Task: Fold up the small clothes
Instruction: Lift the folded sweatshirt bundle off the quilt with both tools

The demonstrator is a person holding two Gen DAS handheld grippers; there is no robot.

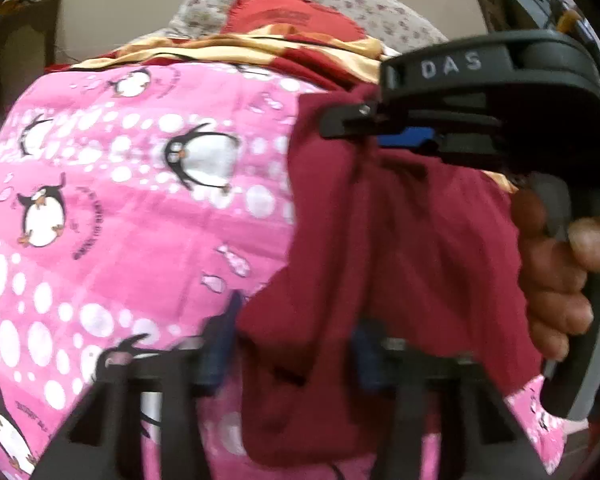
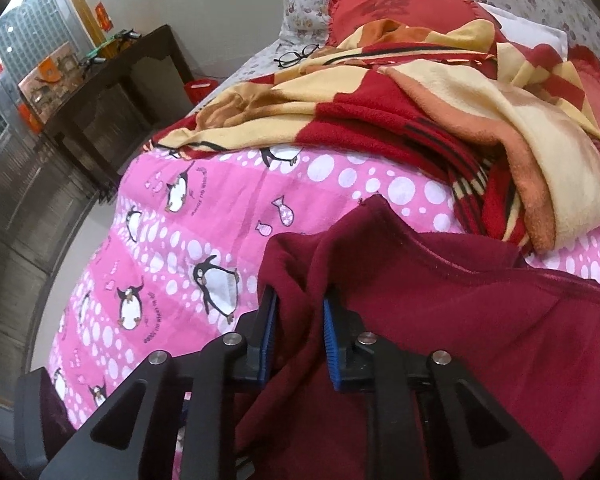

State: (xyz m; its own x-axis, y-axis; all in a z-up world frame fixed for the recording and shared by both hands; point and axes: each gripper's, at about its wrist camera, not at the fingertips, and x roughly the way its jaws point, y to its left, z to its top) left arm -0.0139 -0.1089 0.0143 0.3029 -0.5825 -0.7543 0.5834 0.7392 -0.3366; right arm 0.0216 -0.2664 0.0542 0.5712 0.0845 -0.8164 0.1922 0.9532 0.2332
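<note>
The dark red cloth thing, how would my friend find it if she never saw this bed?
Look at the bed with the pink penguin quilt. Below the rumpled red-and-yellow blanket lies the maroon garment, bunched up between the blue pads of the right claw. It is the only plain cloth there, with no pattern at all.

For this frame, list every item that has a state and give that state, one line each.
maroon garment: bunched, unfolded, gripped at two spots
left gripper: shut on the garment
right gripper: shut on a fold of the garment
penguin bedsheet: spread flat on the bed
checked blanket: crumpled in a heap behind the garment
eyeglasses: lying unfolded on the bed
</note>
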